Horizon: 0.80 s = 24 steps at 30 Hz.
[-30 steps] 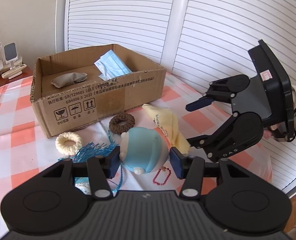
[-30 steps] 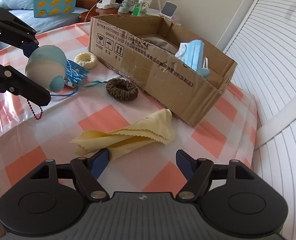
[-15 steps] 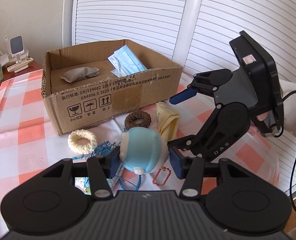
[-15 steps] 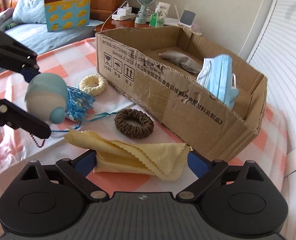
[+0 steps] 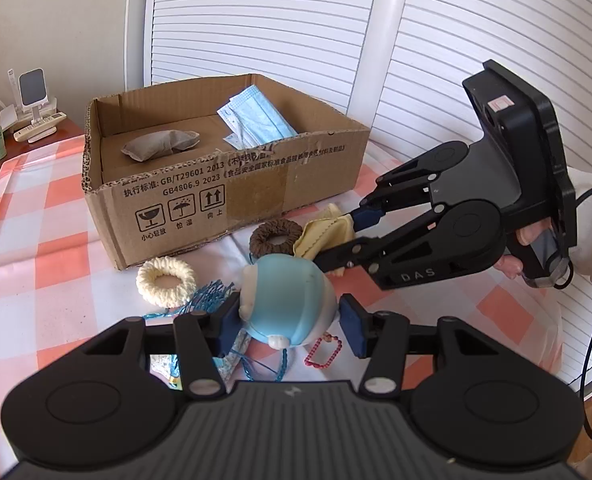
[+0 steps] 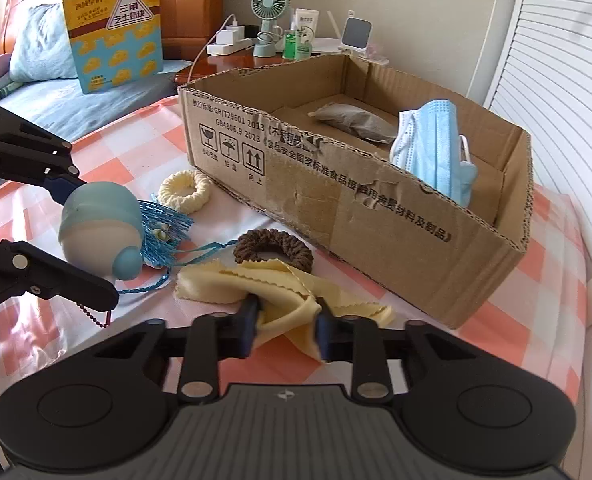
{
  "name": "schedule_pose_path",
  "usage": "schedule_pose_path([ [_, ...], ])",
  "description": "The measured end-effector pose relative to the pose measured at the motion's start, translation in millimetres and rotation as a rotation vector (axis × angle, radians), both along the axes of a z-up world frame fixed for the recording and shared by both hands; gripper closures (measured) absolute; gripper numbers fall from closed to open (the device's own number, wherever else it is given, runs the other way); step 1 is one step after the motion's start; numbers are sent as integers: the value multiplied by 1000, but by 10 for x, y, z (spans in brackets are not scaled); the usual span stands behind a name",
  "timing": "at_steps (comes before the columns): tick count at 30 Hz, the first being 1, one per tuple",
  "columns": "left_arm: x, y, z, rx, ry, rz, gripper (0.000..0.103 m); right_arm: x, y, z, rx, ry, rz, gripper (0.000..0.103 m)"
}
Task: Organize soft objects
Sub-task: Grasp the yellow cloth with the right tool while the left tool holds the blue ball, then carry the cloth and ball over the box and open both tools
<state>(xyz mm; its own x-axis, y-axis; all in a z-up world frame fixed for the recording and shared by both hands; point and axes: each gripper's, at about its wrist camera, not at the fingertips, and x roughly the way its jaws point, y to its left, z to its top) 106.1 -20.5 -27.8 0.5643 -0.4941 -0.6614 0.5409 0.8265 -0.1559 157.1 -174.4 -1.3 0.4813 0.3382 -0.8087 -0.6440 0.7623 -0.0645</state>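
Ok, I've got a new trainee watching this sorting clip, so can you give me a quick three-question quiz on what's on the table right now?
1. True or false: the right gripper is closed on the yellow cloth.
2. What sits between the left gripper fingers?
A. a white scrunchie
B. a blue round toy
C. a face mask
3. Name the two things already lying in the cardboard box.

Key:
1. True; its jaws have just been closing and now pinch the cloth.
2. B, the blue round toy.
3. The blue face mask and the grey pouch.
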Motion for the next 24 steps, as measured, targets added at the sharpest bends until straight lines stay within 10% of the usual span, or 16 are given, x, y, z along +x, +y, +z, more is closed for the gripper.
schedule_pose_path([
  [24, 111, 31, 517, 87, -80, -17, 52, -397, -169, 822, 24, -206, -73, 86],
])
